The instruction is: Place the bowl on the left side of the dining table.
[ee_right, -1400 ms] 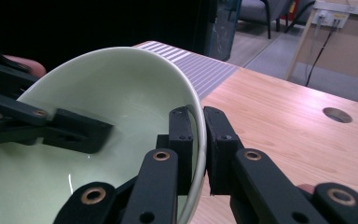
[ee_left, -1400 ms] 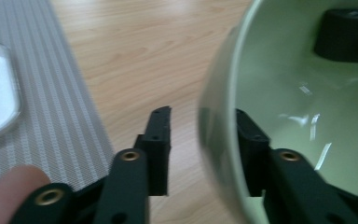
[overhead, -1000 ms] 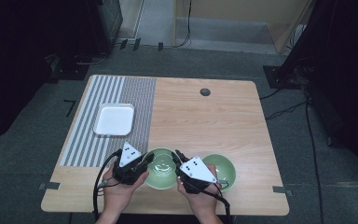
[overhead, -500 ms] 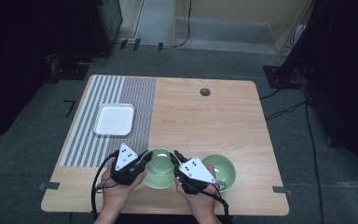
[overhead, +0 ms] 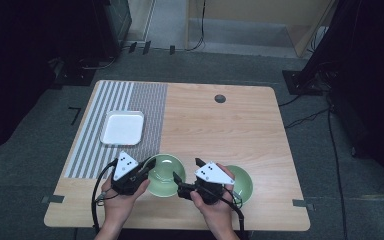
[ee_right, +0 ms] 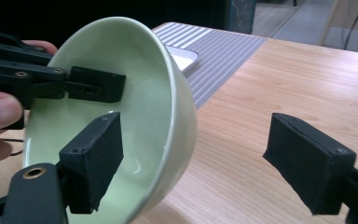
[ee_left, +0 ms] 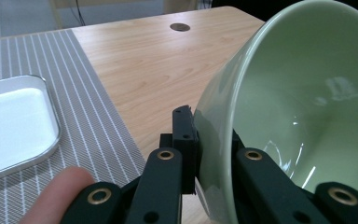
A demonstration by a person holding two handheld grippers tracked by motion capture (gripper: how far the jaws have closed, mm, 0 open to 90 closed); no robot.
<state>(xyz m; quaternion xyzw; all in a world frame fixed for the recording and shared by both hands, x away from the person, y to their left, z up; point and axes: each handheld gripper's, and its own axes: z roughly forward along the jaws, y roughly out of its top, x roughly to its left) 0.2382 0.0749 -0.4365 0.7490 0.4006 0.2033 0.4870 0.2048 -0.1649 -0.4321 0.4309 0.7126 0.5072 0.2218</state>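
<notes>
Green bowl gripped and tipped, second bowl waiting

Green bowl (ee_left: pixel 307 116) sits pinched by its rim in the left tongs (ee_left: pixel 200 154), tilted off the worktop (overhead: pixel 220 130). Right tongs (ee_right: pixel 205 168) gape wide, one jaw inside that bowl, gripping nothing. Second bowl (overhead: pixel 242 182) lies just right of them; white tray (overhead: pixel 122 127) sits beyond the left tongs. Lifting looks begun, placement remains. No writing readable.
</notes>
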